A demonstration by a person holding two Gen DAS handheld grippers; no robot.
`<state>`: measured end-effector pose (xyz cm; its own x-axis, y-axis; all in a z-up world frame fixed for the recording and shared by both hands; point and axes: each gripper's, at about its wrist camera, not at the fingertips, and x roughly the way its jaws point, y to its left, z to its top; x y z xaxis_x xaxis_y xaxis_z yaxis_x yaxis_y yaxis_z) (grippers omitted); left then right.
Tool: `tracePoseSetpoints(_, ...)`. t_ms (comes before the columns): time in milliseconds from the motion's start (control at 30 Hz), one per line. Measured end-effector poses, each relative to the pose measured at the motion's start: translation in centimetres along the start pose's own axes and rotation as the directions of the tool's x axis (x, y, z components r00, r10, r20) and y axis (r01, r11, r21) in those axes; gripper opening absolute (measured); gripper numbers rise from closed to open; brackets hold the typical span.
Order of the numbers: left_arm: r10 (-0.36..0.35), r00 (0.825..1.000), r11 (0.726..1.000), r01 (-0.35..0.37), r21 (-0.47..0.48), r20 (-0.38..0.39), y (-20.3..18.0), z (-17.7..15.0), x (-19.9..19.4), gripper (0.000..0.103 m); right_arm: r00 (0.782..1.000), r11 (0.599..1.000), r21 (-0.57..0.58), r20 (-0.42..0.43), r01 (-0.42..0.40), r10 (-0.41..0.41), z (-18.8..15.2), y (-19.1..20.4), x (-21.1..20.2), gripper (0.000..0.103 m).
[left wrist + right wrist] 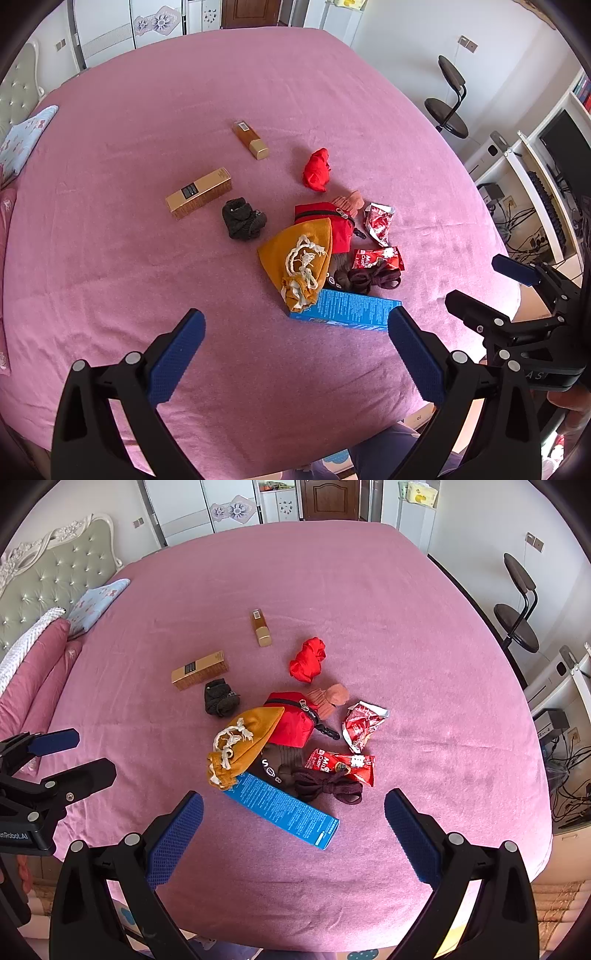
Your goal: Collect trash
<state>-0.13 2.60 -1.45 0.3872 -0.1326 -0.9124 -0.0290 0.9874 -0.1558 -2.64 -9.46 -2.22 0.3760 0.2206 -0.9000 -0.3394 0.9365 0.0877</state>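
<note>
On the pink bed (pixel 147 258) lies a heap of items. A blue box (pixel 343 312) (pixel 284 808) lies nearest. Two red candy wrappers lie right of the heap, one flat (pixel 376 258) (pixel 341 764), one crumpled (pixel 378 221) (pixel 360 723). Two gold boxes lie farther back, a large one (pixel 199 192) (pixel 199 669) and a small one (pixel 251 140) (pixel 261 627). My left gripper (pixel 295 332) is open and empty above the near bed edge, just before the blue box. My right gripper (pixel 293 812) is open and empty over the blue box.
The heap also holds a mustard drawstring pouch (pixel 299 264) (pixel 240 742), a red zip pouch (pixel 295 718), dark socks (pixel 242 218), brown laces (pixel 327 786), and red cloth (pixel 317 170). Pillows (pixel 37 672) and a headboard (pixel 48 576) stand left. A stool (pixel 517 624) and desk (pixel 546 177) stand right.
</note>
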Motion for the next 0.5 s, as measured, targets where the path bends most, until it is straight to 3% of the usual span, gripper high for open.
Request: tracePoseSetpoints(500,0.026,0.999,0.998,-0.028,-0.048,-0.029,-1.6,1.9,1.8,0.099,0.998,0.998,-0.039,-0.035,-0.053,0.052,1.7,-2.2,1.4,0.094)
